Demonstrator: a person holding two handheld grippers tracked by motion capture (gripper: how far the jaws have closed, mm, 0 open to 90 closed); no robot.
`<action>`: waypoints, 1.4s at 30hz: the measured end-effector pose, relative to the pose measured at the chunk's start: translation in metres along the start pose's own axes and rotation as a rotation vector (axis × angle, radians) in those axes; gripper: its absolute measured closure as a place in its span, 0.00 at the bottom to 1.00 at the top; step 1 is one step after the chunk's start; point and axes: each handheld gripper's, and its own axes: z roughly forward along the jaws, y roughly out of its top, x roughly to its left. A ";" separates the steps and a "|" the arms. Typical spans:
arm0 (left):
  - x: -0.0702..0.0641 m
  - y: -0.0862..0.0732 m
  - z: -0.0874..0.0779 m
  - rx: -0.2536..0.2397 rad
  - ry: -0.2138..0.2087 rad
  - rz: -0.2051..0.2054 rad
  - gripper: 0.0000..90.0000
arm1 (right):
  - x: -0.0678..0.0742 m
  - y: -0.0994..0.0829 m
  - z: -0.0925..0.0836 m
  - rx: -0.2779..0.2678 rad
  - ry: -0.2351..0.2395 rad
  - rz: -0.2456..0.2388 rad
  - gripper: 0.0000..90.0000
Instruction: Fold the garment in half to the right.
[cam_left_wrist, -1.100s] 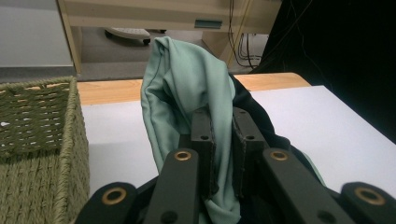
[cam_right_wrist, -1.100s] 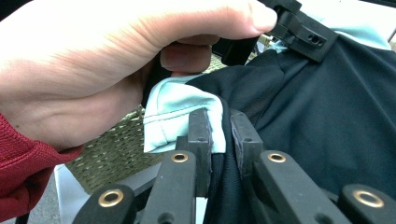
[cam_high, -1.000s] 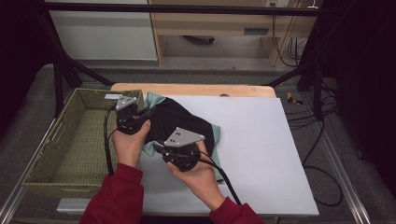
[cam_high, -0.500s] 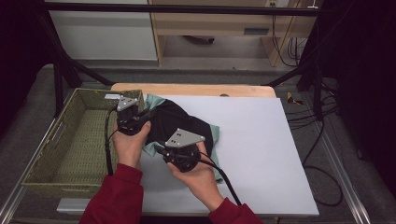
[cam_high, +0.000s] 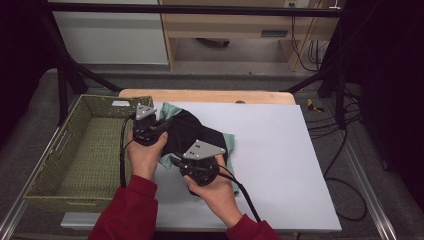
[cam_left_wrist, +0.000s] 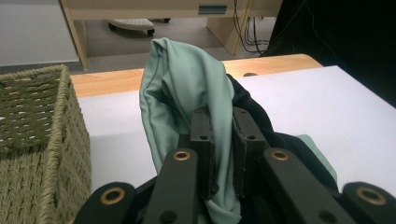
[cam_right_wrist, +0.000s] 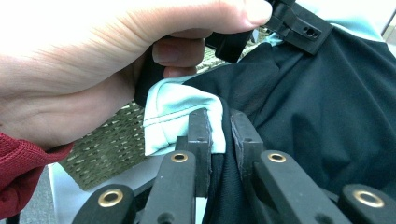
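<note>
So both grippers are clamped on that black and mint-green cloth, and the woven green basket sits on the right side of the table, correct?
Not quite: the woven green basket sits at the table's left, as the high view shows. Both the left gripper and right gripper do clamp the black and mint-green cloth.

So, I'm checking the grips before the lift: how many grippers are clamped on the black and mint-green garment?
2. The left gripper pinches a mint-green fold beside the woven olive basket; the right gripper clamps the black and mint-green garment at its near edge.
</note>
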 end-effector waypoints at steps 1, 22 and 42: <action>-0.001 0.000 0.001 0.003 -0.001 0.002 0.90 | -0.001 -0.001 0.000 -0.001 0.000 0.002 0.90; -0.022 -0.009 0.026 0.043 -0.027 0.039 0.87 | -0.016 -0.021 -0.010 -0.002 -0.023 0.055 0.90; -0.040 -0.013 0.043 0.041 -0.069 0.054 0.83 | -0.027 -0.035 -0.019 -0.004 -0.044 0.088 0.90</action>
